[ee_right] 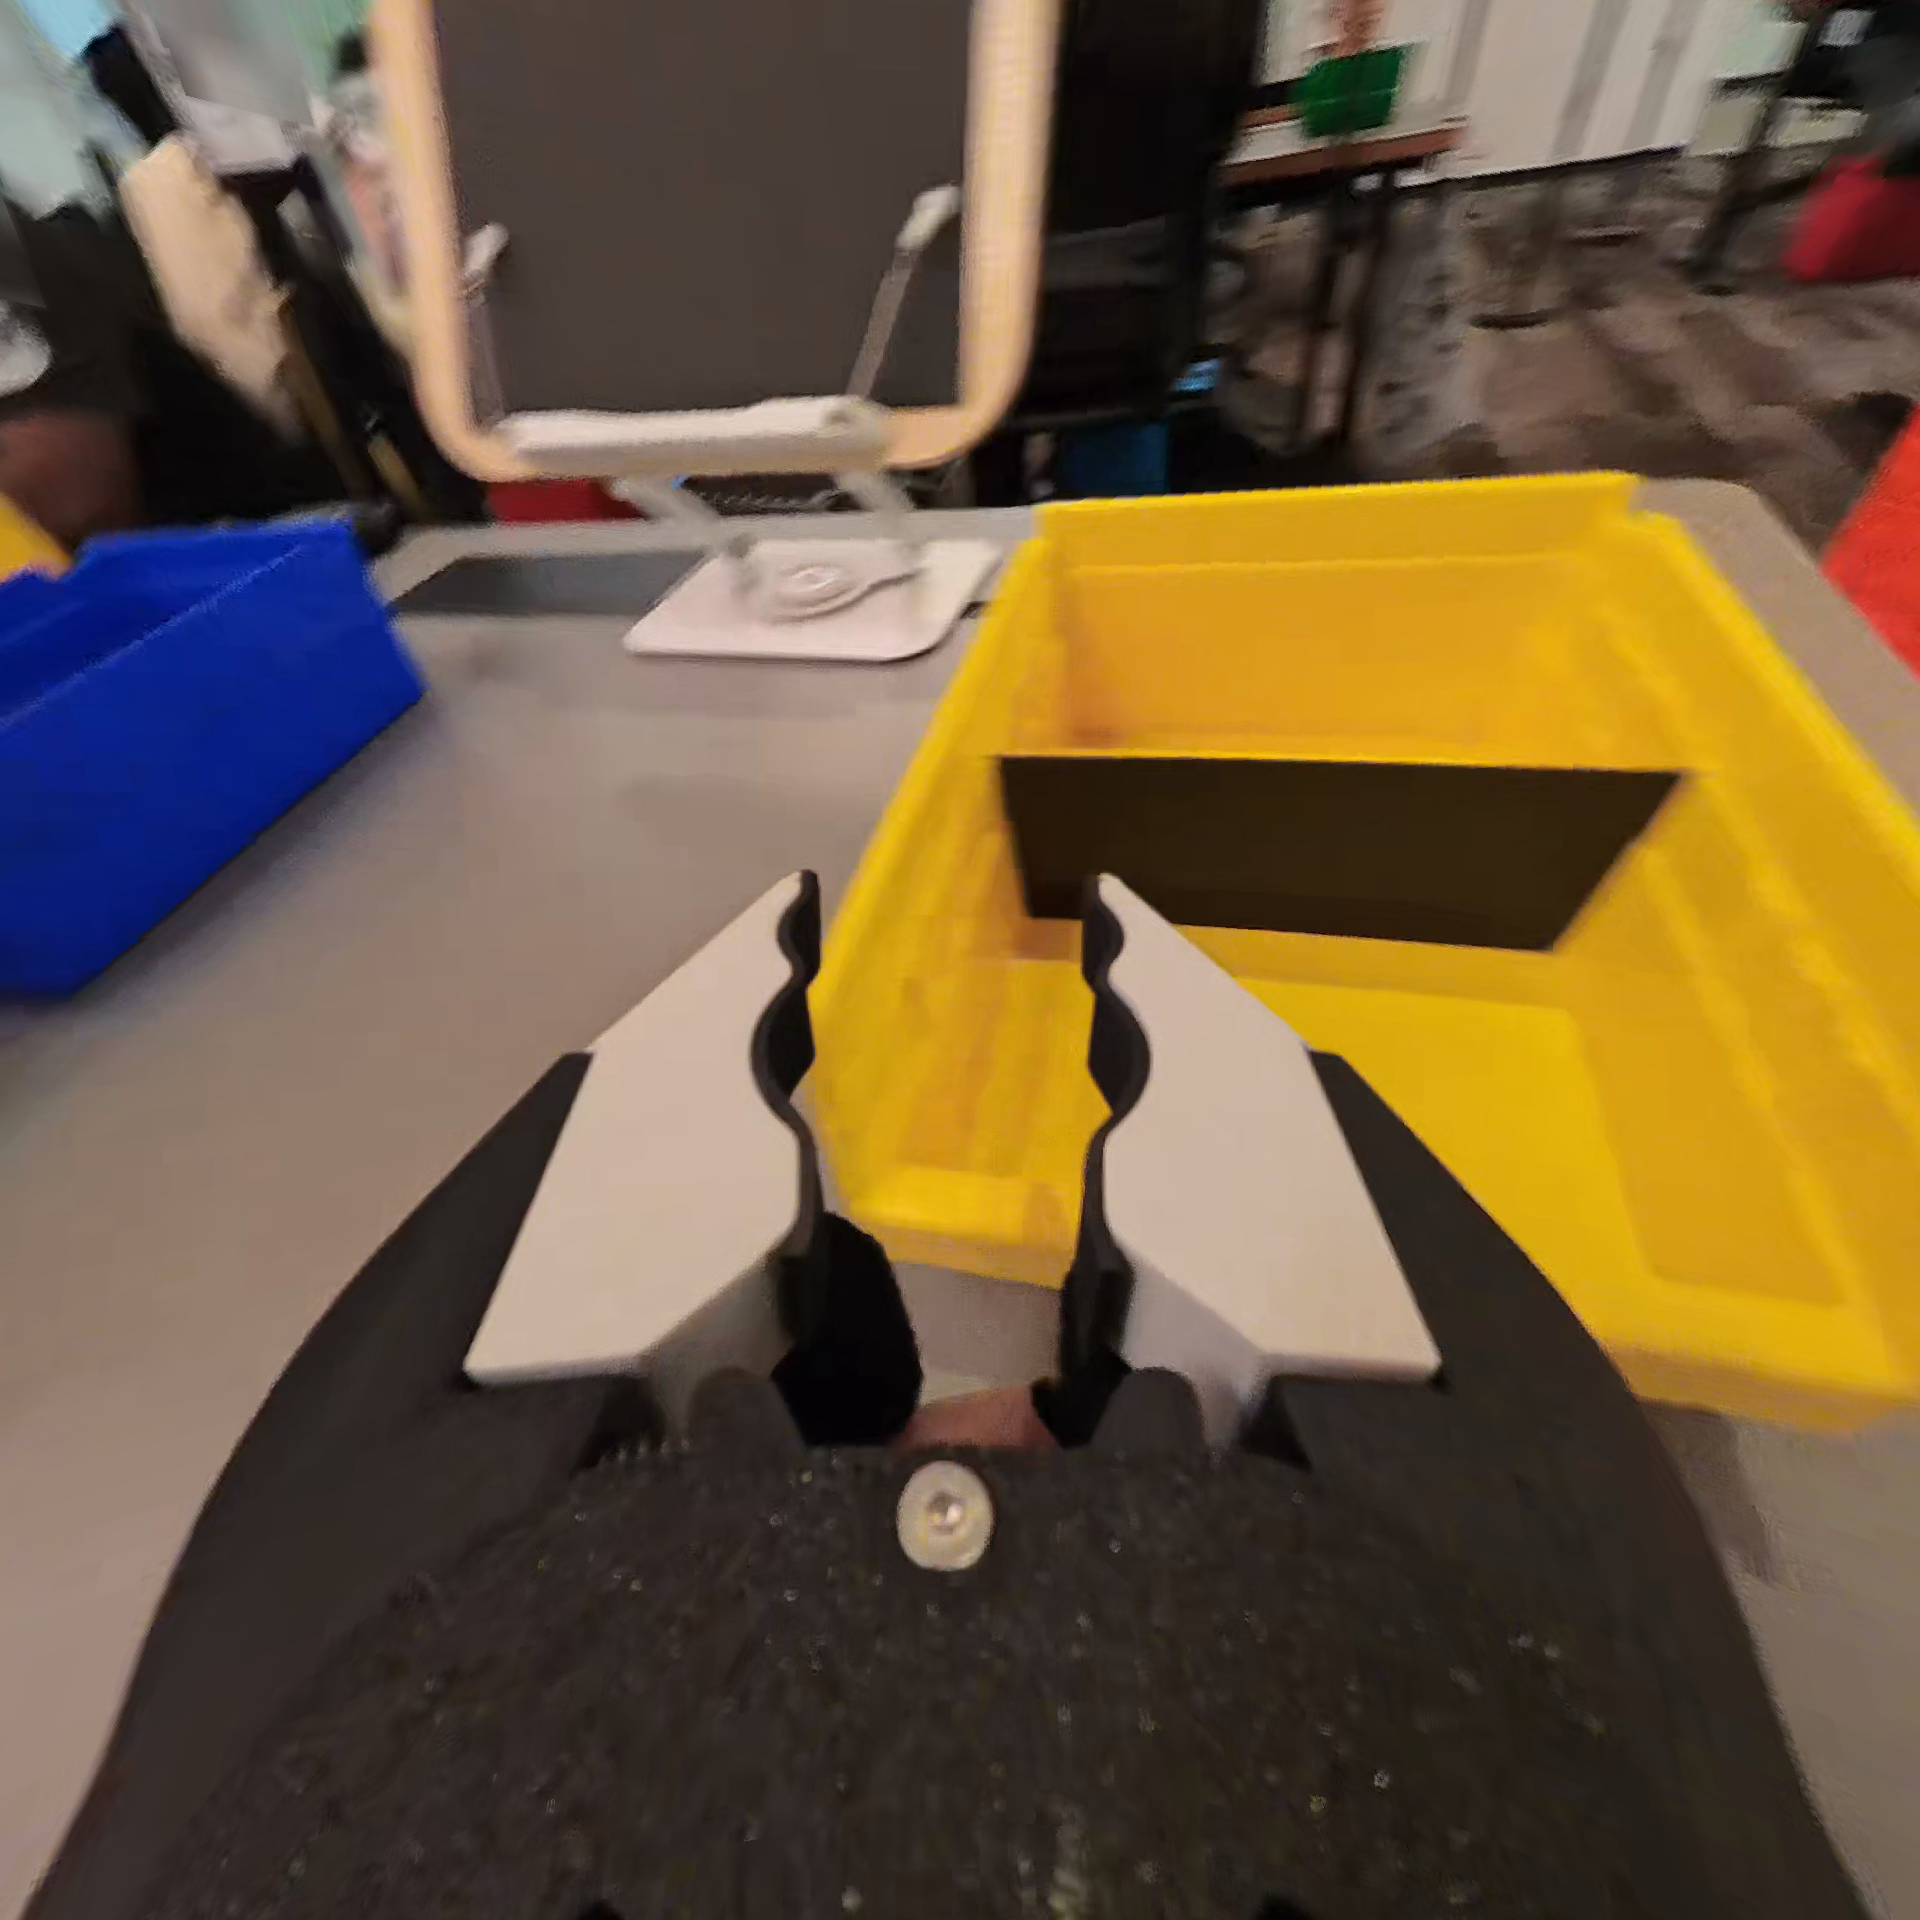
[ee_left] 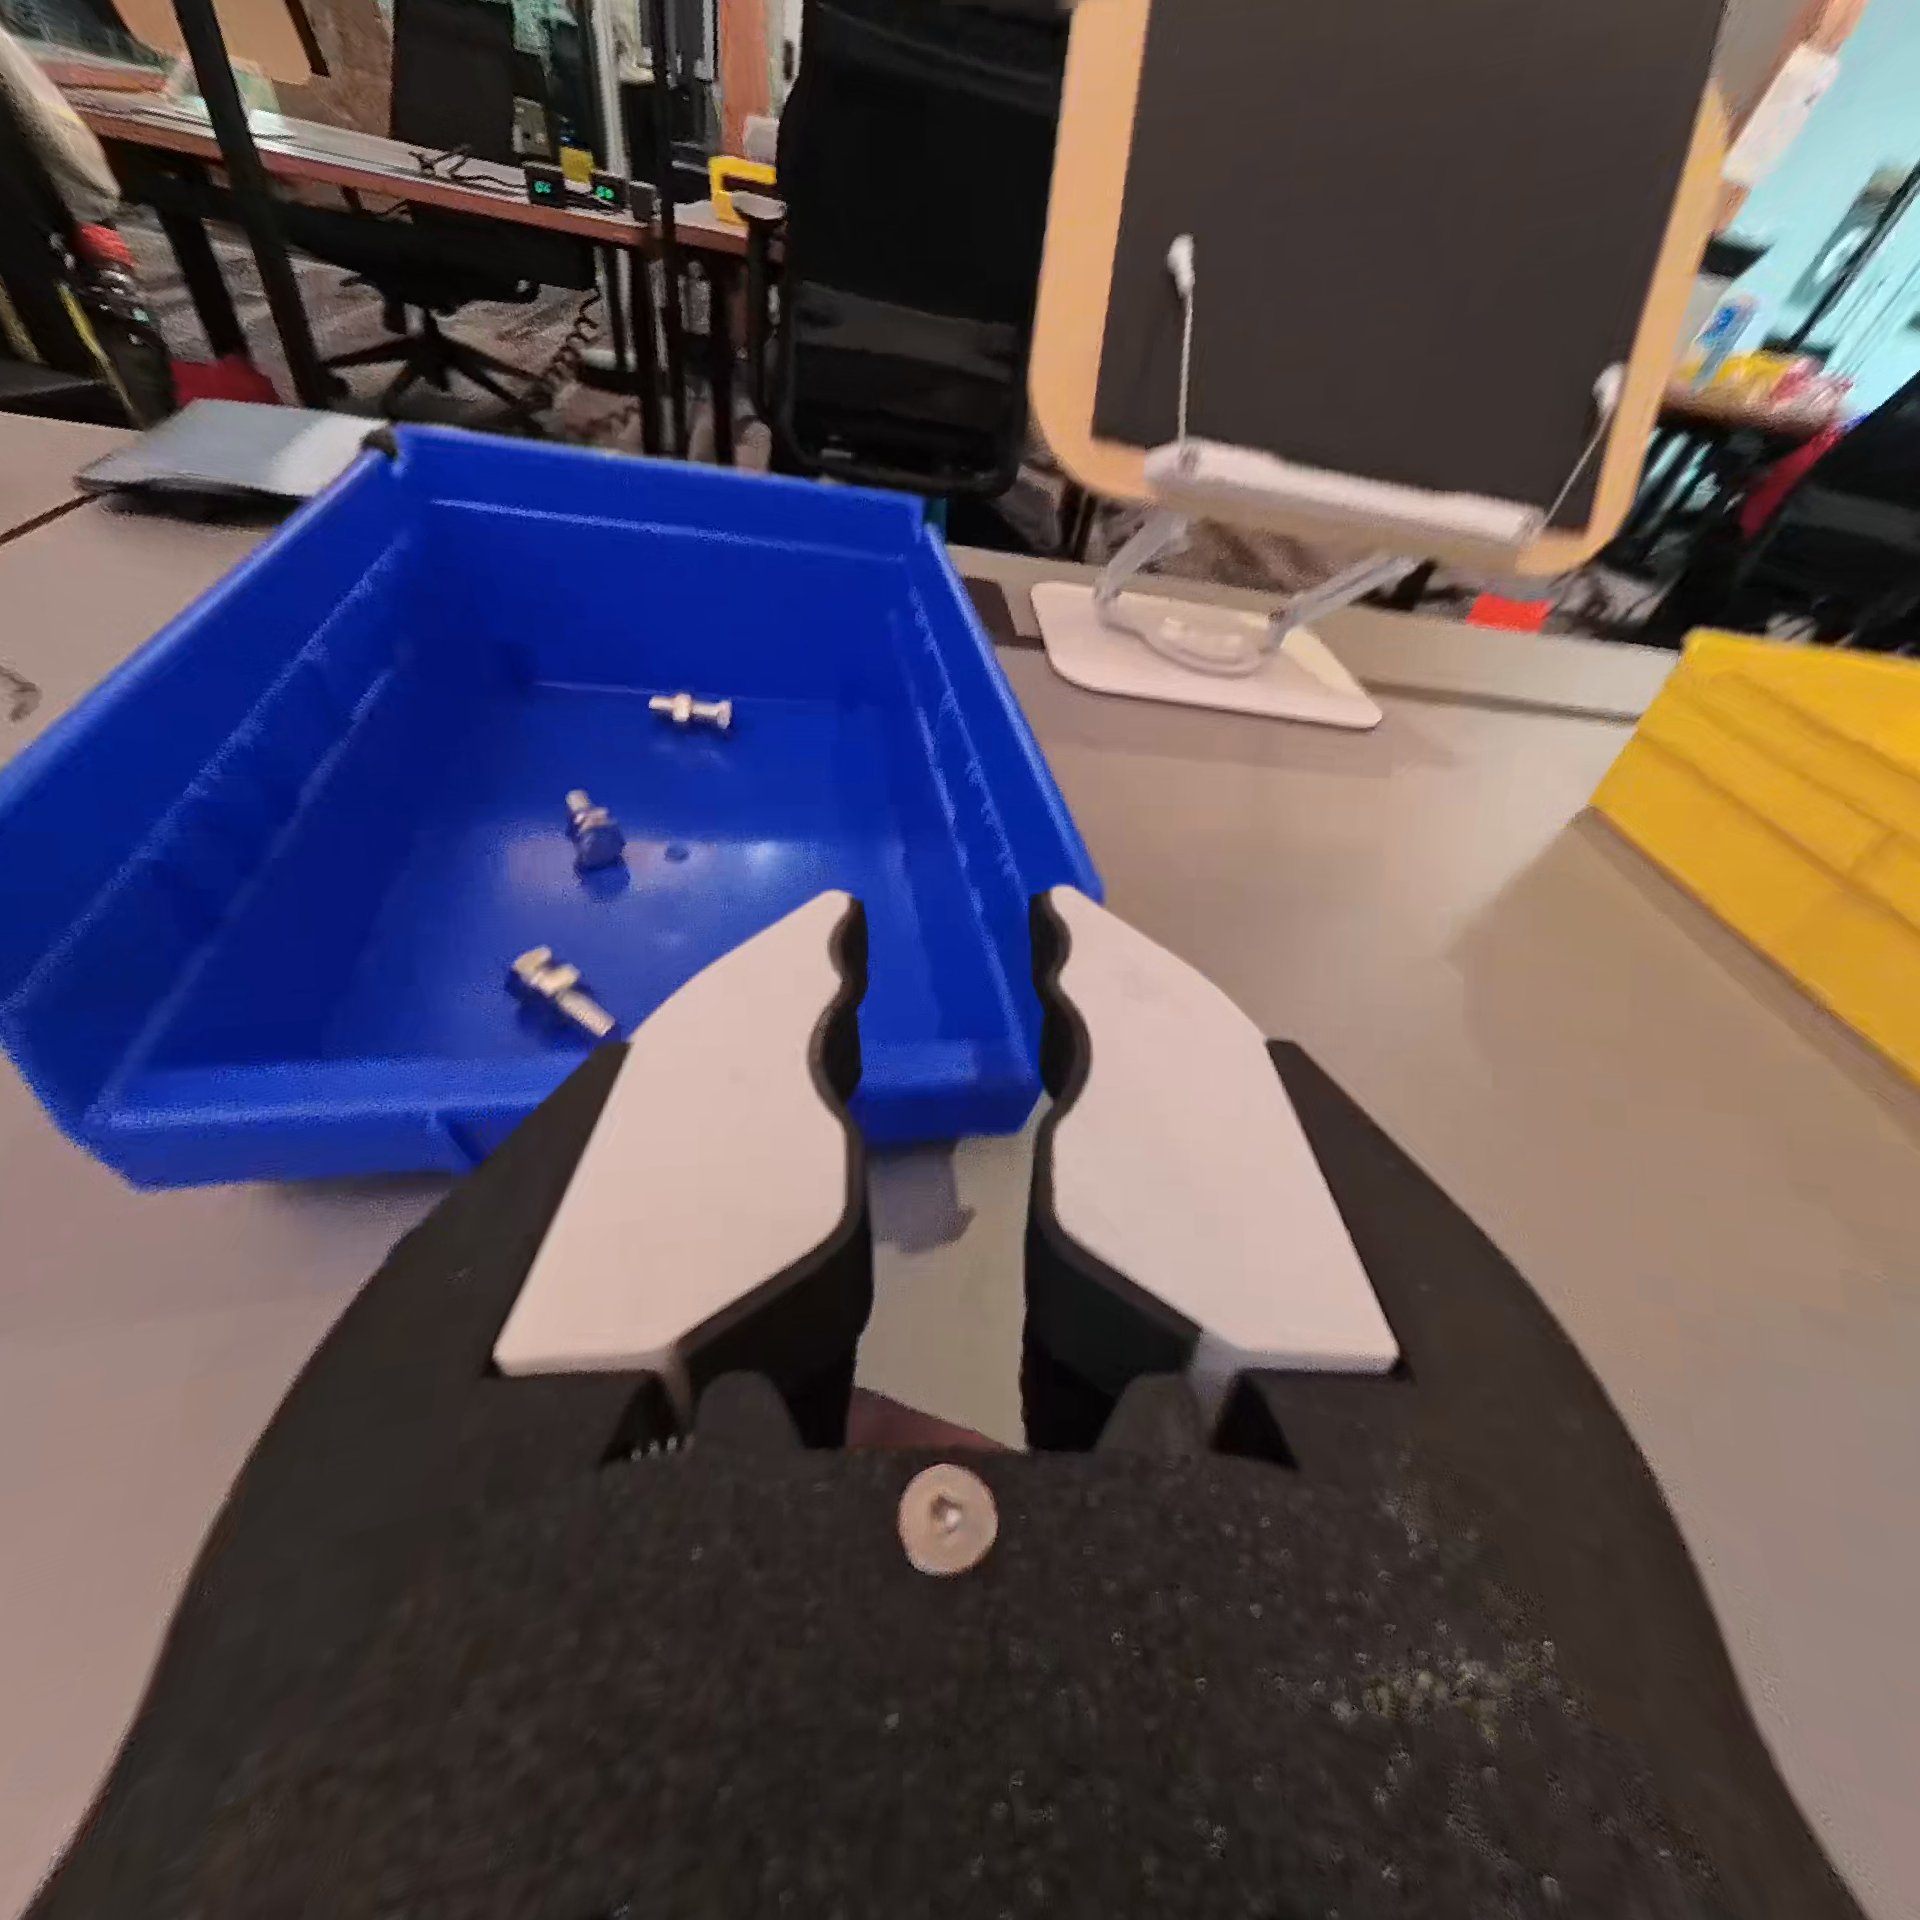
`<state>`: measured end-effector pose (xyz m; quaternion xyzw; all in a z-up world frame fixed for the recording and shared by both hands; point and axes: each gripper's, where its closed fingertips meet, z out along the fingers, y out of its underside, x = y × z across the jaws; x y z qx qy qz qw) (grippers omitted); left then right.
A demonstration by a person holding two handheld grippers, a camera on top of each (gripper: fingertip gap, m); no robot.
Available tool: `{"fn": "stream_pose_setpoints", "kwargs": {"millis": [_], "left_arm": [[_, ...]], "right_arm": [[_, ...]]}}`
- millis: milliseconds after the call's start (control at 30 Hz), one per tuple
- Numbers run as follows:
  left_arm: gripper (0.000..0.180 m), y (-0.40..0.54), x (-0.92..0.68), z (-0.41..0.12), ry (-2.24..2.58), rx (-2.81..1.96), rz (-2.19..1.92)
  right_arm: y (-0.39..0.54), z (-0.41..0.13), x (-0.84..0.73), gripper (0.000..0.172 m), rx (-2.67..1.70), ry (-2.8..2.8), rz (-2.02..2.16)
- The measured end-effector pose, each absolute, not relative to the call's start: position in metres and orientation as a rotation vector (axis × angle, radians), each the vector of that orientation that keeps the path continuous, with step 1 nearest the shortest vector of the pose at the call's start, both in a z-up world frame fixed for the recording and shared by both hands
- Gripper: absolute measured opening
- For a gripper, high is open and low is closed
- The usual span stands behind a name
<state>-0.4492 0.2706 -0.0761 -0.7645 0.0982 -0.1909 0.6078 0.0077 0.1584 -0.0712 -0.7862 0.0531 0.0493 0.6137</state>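
- Over the near right corner of the blue bin [ee_left: 208, 790], the left claw [ee_left: 945, 925] is hovering, partly open and holding nothing.
- Three bolts [ee_left: 561, 992] are lying inside it.
- Above the yellow bin [ee_right: 1714, 748] with its black divider [ee_right: 1340, 847], the right claw [ee_right: 951, 904] is hanging wide and bare.
- Both bins are sitting on the grey worktop [ee_right: 623, 810].

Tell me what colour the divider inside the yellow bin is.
Black. The divider crosses the yellow bin; the right wrist view shows it best.

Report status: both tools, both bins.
Left tool open, bare, over blue plastic bin; three silver metal bolts inside. Right tool open, bare, at yellow plastic bin with black divider.
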Motion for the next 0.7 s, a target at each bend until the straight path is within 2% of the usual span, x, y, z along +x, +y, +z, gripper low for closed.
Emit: {"fn": "stream_pose_setpoints", "kwargs": {"millis": [100, 267, 467, 700], "left_arm": [[0.025, 0.265, -0.459, -0.104, 0.245, -1.835, -0.358], [0.028, 0.278, -0.467, -0.122, 0.271, -1.927, -0.342], [0.028, 0.277, -0.456, -0.126, 0.385, -1.918, -0.234], [0.028, 0.269, -0.444, -0.127, 0.441, -1.906, -0.242]], "right_arm": [[0.152, -0.078, 0.052, 0.050, -1.761, 0.234, 0.097], [0.149, -0.087, 0.088, 0.050, -1.764, 0.261, -0.042], [0.154, -0.117, 0.093, 0.050, -1.808, 0.343, 0.012], [0.158, -0.121, 0.092, 0.050, -1.830, 0.299, -0.037]]}}
